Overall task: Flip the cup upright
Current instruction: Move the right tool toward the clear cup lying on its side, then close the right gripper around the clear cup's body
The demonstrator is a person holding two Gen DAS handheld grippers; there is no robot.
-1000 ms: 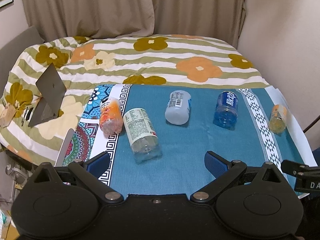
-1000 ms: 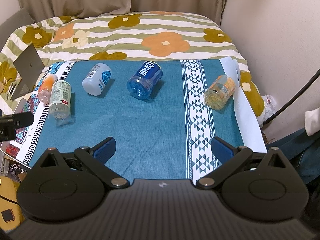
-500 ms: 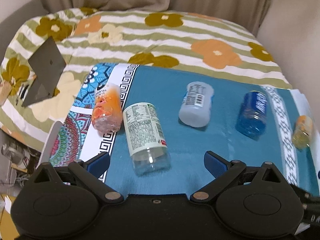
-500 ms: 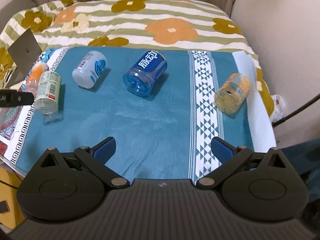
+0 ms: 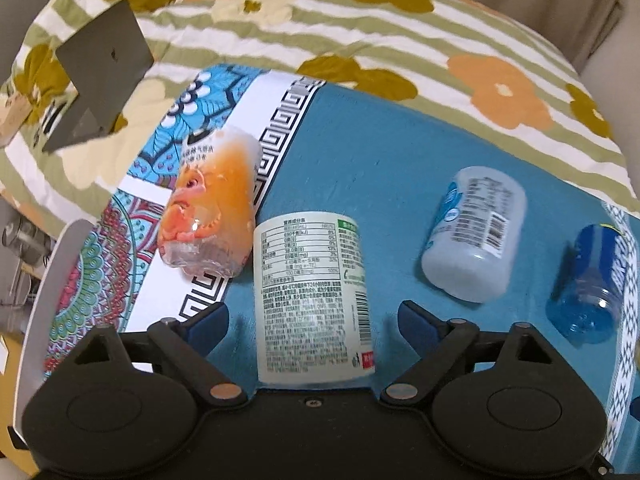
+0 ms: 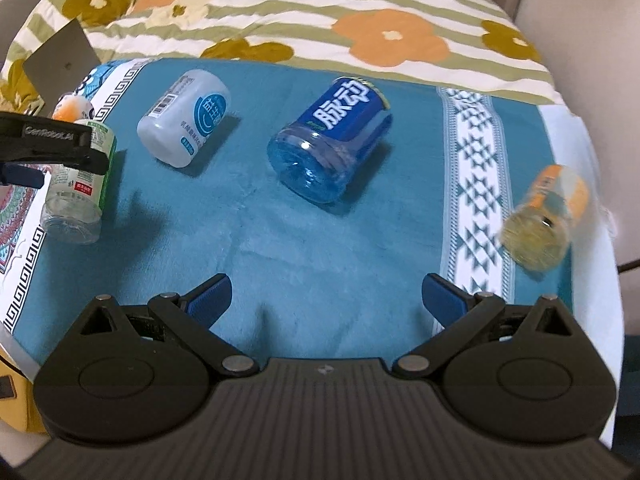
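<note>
Several cut-bottle cups lie on their sides on a teal cloth [image 6: 248, 216]. The green-and-white labelled cup [image 5: 314, 300] lies between the open fingers of my left gripper [image 5: 314, 320], not clamped; it also shows in the right wrist view [image 6: 78, 184] under the left gripper's arm. An orange cup [image 5: 212, 208] touches it on the left. A white cup [image 5: 474, 236] [image 6: 186, 118] and a blue cup [image 5: 592, 284] [image 6: 332, 140] lie further right. A yellow-orange cup [image 6: 546, 216] lies at the far right. My right gripper [image 6: 326, 298] is open and empty above the cloth, in front of the blue cup.
The cloth lies on a bed with a floral striped quilt [image 5: 360, 28]. A grey folded stand [image 5: 98, 76] sits on the quilt at the left. A patterned cloth border [image 5: 120, 248] runs along the left edge. A wall is at the right.
My left gripper has moved forward and down, so the green-and-white cup now sits between its fingers. My right gripper has moved closer toward the blue cup. Both stayed open.
</note>
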